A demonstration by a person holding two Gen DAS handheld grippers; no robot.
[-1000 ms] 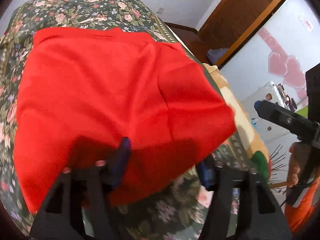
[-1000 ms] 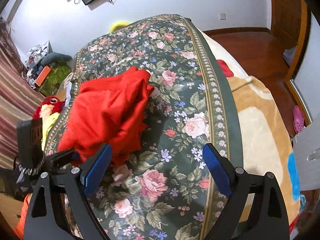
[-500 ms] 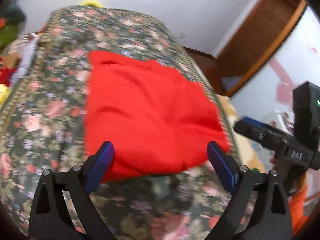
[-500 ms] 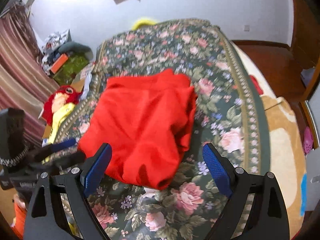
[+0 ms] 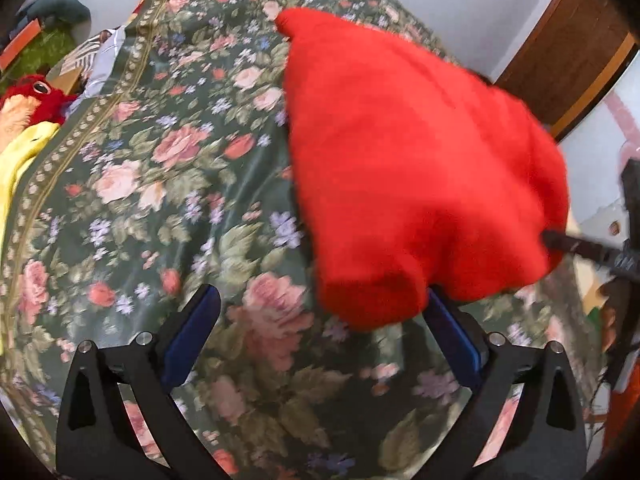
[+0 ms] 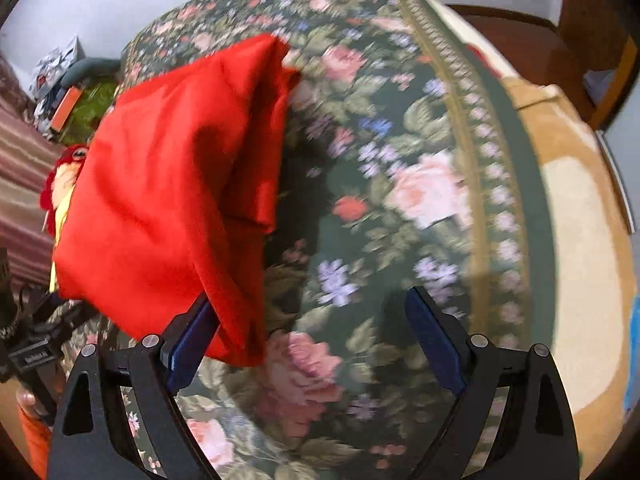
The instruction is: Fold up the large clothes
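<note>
A red garment (image 5: 412, 160), folded into a thick bundle, lies on the floral bedspread (image 5: 168, 184). In the left wrist view it fills the upper right and its near edge overlaps my right finger. My left gripper (image 5: 320, 344) is open and holds nothing. In the right wrist view the garment (image 6: 168, 192) is at the left, and its near corner drapes over the left finger. My right gripper (image 6: 316, 344) is open and holds nothing. The right gripper's tip (image 5: 576, 246) shows at the garment's right edge in the left wrist view.
A red and yellow plush toy (image 5: 28, 100) and a clutter pile (image 5: 44, 28) lie beyond the bed's left edge. A tan blanket (image 6: 576, 208) covers the bed's right side. A wooden door (image 5: 568, 48) stands at the far right.
My left gripper opened and let go of the garment, then swung left. Both views now sit closer to the bundle, which lies more heaped.
</note>
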